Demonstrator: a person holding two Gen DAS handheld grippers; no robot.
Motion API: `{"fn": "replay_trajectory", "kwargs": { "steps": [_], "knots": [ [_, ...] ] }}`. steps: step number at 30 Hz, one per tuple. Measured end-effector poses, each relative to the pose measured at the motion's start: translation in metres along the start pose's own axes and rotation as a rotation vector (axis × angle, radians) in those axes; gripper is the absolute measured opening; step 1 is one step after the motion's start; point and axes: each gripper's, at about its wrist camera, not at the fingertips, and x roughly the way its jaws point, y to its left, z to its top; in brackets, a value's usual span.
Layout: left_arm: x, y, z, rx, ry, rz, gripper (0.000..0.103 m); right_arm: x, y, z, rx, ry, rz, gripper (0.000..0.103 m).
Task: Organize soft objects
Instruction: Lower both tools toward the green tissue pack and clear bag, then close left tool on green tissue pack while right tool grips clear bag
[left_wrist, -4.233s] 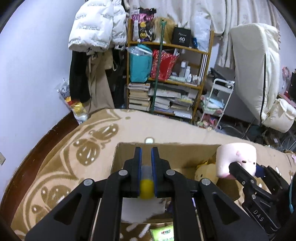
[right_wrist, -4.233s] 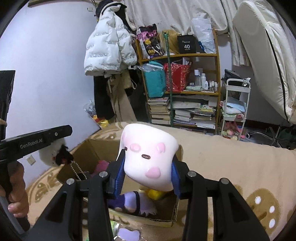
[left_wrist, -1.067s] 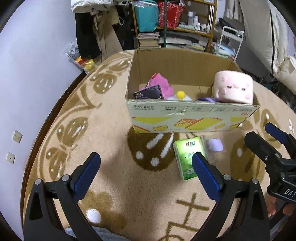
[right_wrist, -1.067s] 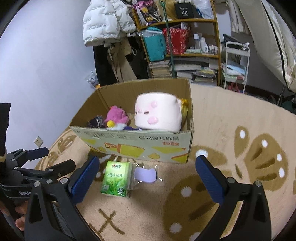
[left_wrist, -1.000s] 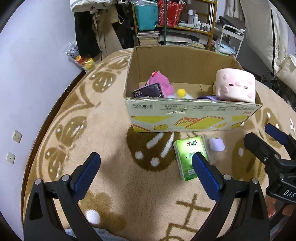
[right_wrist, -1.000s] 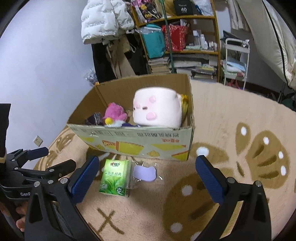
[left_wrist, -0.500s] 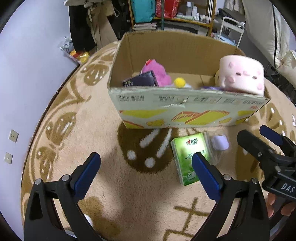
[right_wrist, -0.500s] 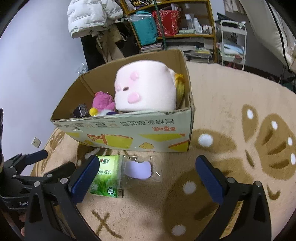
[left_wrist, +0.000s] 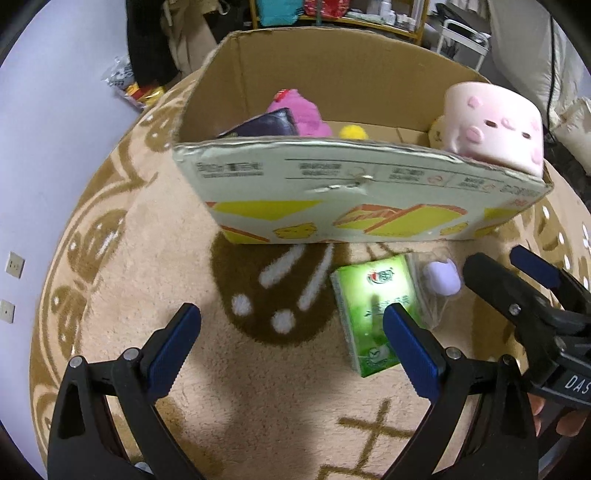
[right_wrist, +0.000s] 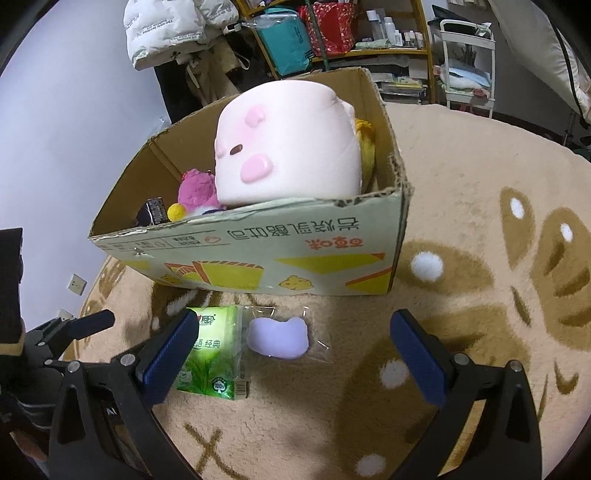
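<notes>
A cardboard box (left_wrist: 332, 206) (right_wrist: 258, 258) stands on the beige rug. It holds a big pink marshmallow plush (left_wrist: 495, 129) (right_wrist: 288, 147), a magenta plush (left_wrist: 299, 114) (right_wrist: 195, 188), a yellow pompom (left_wrist: 352, 132) and a dark item (left_wrist: 262, 125). In front of the box lie a green tissue pack (left_wrist: 376, 310) (right_wrist: 210, 350) and a small lilac soft toy in a clear wrapper (left_wrist: 441, 277) (right_wrist: 279, 338). My left gripper (left_wrist: 291, 339) is open and empty above the rug, its right finger over the tissue pack. My right gripper (right_wrist: 293, 354) is open and empty, straddling the lilac toy.
The patterned rug (right_wrist: 480, 206) spreads all round the box. A shelf with books and bags (right_wrist: 332, 40), hanging coats (right_wrist: 173, 26) and a white trolley (right_wrist: 465, 55) stand behind. The wall with sockets (left_wrist: 14, 266) is at the left.
Both grippers let go of their toys into the box earlier. Over the last second both open grippers have moved lower and closer to the tissue pack and lilac toy.
</notes>
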Motion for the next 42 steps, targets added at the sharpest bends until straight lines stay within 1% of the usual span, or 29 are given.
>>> {"fn": "replay_trajectory", "kwargs": {
  "steps": [3, 5, 6, 8, 11, 15, 17, 26, 33, 42],
  "knots": [
    [0.001, -0.007, -0.001, 0.029, -0.003, -0.011, 0.098, 0.003, 0.001, 0.001, 0.008, 0.011, 0.014, 0.103],
    [0.002, -0.012, -0.001, 0.047, -0.005, -0.031, 0.098, 0.007, -0.001, 0.001, 0.027, 0.029, 0.037, 0.103],
    [0.006, -0.014, -0.001, 0.050, 0.007, -0.046, 0.098, 0.010, -0.002, 0.001, 0.037, 0.041, 0.046, 0.103],
    [0.013, -0.016, -0.002, 0.048, 0.037, -0.058, 0.098, 0.014, -0.003, 0.000, 0.043, 0.061, 0.045, 0.103],
    [0.021, -0.018, -0.001, 0.051, 0.063, -0.062, 0.098, 0.022, -0.004, -0.002, 0.044, 0.096, 0.044, 0.103],
    [0.026, -0.016, 0.002, 0.041, 0.068, -0.077, 0.098, 0.035, -0.003, -0.005, 0.035, 0.143, 0.027, 0.103],
    [0.026, -0.016, 0.002, 0.046, 0.065, -0.081, 0.098, 0.040, -0.005, -0.007, 0.048, 0.159, 0.032, 0.103],
    [0.033, -0.019, 0.002, 0.044, 0.069, -0.105, 0.098, 0.045, -0.005, -0.007, 0.049, 0.168, 0.034, 0.103],
    [0.038, -0.035, -0.002, 0.082, 0.070, -0.112, 0.098, 0.052, -0.001, -0.007, 0.031, 0.192, 0.017, 0.103],
    [0.044, -0.043, -0.008, 0.085, 0.084, -0.131, 0.098, 0.054, 0.002, -0.008, 0.029, 0.204, 0.003, 0.103]
  ]
}}
